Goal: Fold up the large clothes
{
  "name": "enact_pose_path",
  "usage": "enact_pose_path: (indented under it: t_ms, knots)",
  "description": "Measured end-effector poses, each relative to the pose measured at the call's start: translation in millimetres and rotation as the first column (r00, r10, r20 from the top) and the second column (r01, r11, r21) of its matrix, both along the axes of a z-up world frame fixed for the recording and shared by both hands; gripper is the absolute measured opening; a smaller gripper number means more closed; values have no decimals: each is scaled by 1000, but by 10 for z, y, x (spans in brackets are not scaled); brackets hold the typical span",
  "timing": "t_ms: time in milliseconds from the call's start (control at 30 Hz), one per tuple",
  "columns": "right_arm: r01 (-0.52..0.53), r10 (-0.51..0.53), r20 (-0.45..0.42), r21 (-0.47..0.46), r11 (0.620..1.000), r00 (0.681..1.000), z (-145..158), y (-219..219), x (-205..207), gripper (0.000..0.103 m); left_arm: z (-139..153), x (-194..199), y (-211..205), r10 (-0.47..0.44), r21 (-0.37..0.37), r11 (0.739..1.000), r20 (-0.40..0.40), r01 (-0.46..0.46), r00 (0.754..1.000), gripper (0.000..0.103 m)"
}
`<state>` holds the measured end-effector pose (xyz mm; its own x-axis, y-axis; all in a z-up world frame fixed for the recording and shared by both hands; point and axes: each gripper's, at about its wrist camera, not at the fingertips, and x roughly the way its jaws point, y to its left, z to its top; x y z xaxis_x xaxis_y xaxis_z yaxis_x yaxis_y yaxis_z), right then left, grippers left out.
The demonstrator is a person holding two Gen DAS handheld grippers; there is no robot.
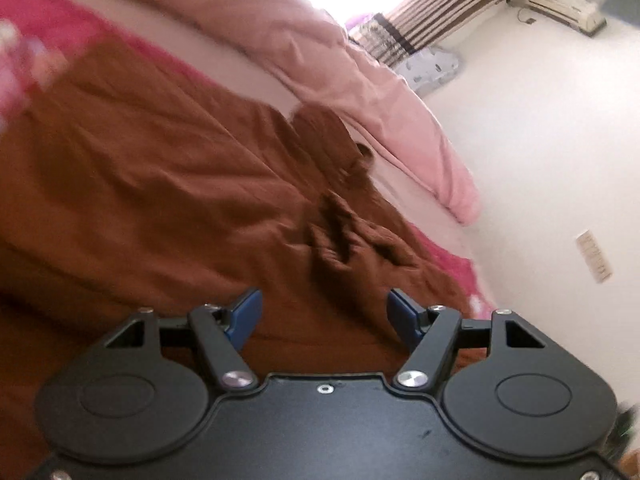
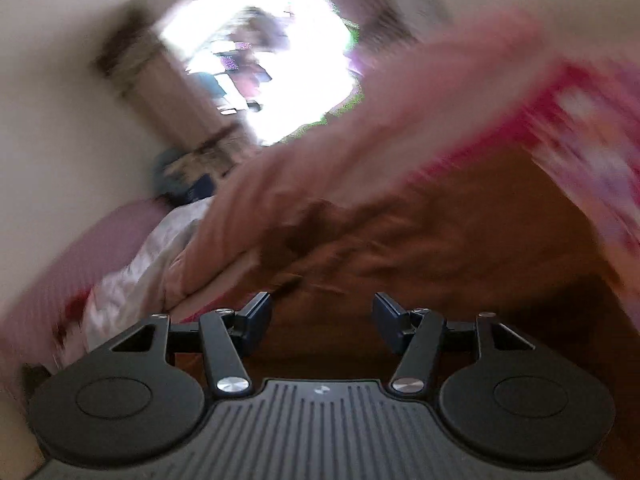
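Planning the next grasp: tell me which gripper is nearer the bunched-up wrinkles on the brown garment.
Left, as far as these views show. The left gripper hangs open just short of the bunched wrinkles. The right gripper, also open, is over the brown garment, but blur hides any bunching.

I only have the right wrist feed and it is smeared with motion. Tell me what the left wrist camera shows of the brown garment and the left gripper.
Observer: The brown garment lies spread over the bed, with a bunched, wrinkled patch just ahead of the left gripper.
Operator: Report that gripper's state.
Observer: Its blue fingers are apart with nothing between them; brown cloth shows through the gap.
Operator: Say what borders the garment on the far side.
Observer: A pink quilt lies along the garment's far edge, with a white wall beyond it.
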<state>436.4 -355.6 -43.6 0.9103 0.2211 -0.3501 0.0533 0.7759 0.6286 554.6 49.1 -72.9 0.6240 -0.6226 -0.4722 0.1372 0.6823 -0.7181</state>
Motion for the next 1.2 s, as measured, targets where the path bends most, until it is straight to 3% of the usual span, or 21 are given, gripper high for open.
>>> enact_pose_path:
  t_ms: [100, 200, 233, 267, 333, 400, 467, 600, 667, 700, 733, 800, 867, 967, 1067, 1100, 1200]
  knots:
    - [81, -69, -78, 162, 983, 995, -360, -384, -216, 69, -74, 193, -301, -14, -4, 1000, -23, 14, 1000, 67]
    - [130, -106, -113, 242, 961, 988, -544, -592, -297, 69, -92, 379, -535, -6, 12, 1000, -22, 6, 1000, 60]
    - [145, -116, -121, 268, 952, 986, -605, -653, -317, 69, -82, 421, -578, 0, 12, 1000, -19, 0, 1000, 49]
    - [153, -122, -123, 288, 945, 985, -629, -676, -319, 69, -61, 453, -609, 5, 3, 1000, -19, -5, 1000, 12]
    - [153, -119, -122, 330, 932, 985, -663, -717, -278, 69, 9, 430, -549, 2, -63, 998, -15, -2, 1000, 13]
    - [157, -122, -119, 362, 919, 985, -680, -721, -212, 69, 127, 254, -416, -10, -114, 993, 56, 16, 998, 12]
    - [168, -138, -106, 376, 911, 985, -679, -756, -178, 69, 164, 59, -301, 4, -92, 996, 82, 3, 997, 12]
    - [199, -163, -121, 426, 883, 979, -805, -863, -10, 67, -126, -13, -234, 12, -5, 1000, 6, -12, 1000, 13]
    - [230, -190, -136, 431, 872, 972, -843, -901, 41, 56, -277, 9, -252, 20, 25, 999, -14, -20, 1000, 13]
    - [241, -200, -140, 428, 871, 970, -850, -920, 44, 41, -315, 12, -255, 28, 27, 999, -16, -28, 999, 13]
    - [261, -215, -154, 412, 873, 964, -856, -939, 46, 16, -313, 12, -260, 28, 24, 999, -17, -28, 999, 13]
    - [271, -220, -172, 390, 880, 960, -852, -982, 34, 8, -223, -17, -274, 17, 28, 999, 7, -17, 1000, 13]
    - [273, -234, -147, 383, 883, 961, -800, -1003, -22, 8, -124, -61, -316, -4, 72, 997, 44, 0, 999, 13]
    - [287, -240, -178, 321, 903, 954, -833, -996, 23, 9, -205, -5, -418, -20, 166, 986, 19, 16, 1000, 16]
    - [280, -231, -185, 312, 908, 955, -952, -1002, 82, 8, -235, -5, -385, -33, 179, 984, 24, 28, 999, 23]
    - [274, -226, -183, 313, 909, 957, -936, -1003, 64, 11, -187, -20, -367, -36, 181, 983, 24, 31, 999, 31]
    - [250, -199, -192, 300, 920, 961, -787, -1007, -35, 36, 22, -76, -262, -24, 240, 971, 67, 7, 997, 43]
